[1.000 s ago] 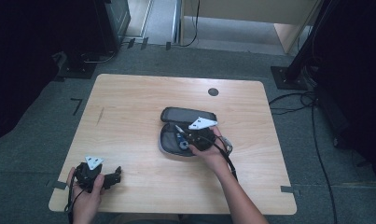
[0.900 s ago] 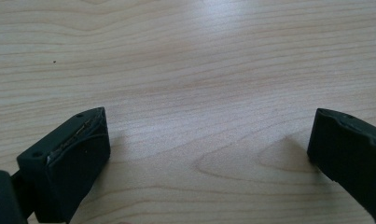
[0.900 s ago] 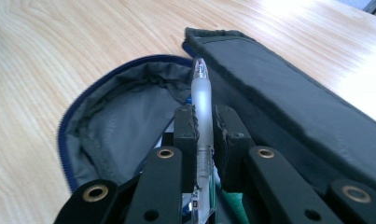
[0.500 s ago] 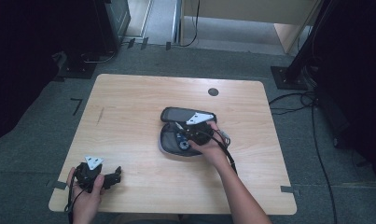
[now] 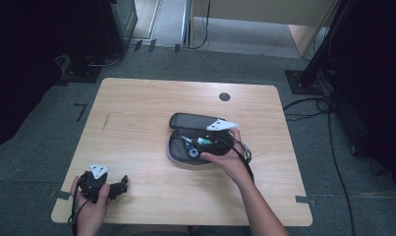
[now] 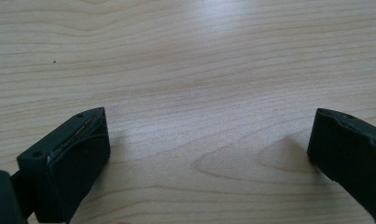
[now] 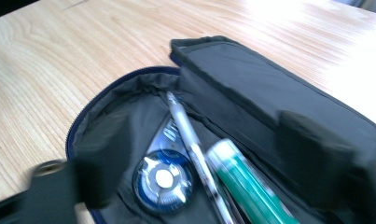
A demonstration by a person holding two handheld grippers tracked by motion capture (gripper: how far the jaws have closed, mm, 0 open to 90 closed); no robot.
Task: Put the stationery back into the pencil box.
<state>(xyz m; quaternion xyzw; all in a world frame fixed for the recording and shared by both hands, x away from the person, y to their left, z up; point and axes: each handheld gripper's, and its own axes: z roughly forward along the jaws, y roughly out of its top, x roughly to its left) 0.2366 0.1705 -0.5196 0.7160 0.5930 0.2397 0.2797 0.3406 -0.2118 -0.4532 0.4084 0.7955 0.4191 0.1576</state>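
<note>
A: How many of each, nearest first?

B: 2 tongs. The left tongs (image 5: 118, 187) sit at the table's (image 5: 136, 123) near left corner, jaws wide apart over bare wood, holding nothing. Farther in, the right tongs (image 5: 205, 145) hang over 1 open black pencil case (image 5: 195, 120), jaws spread, gripping nothing.

A: Inside it?

B: 1 blue round tape dispenser (image 7: 163, 179), 1 white pen (image 7: 188, 137), 1 green tube (image 7: 244, 184).

A: Any change?

B: The right tongs have dropped closer into the case; the left has not moved.

A: Anything unclear?

B: The right jaws are blurred, and the tube's end is cut off.
</note>
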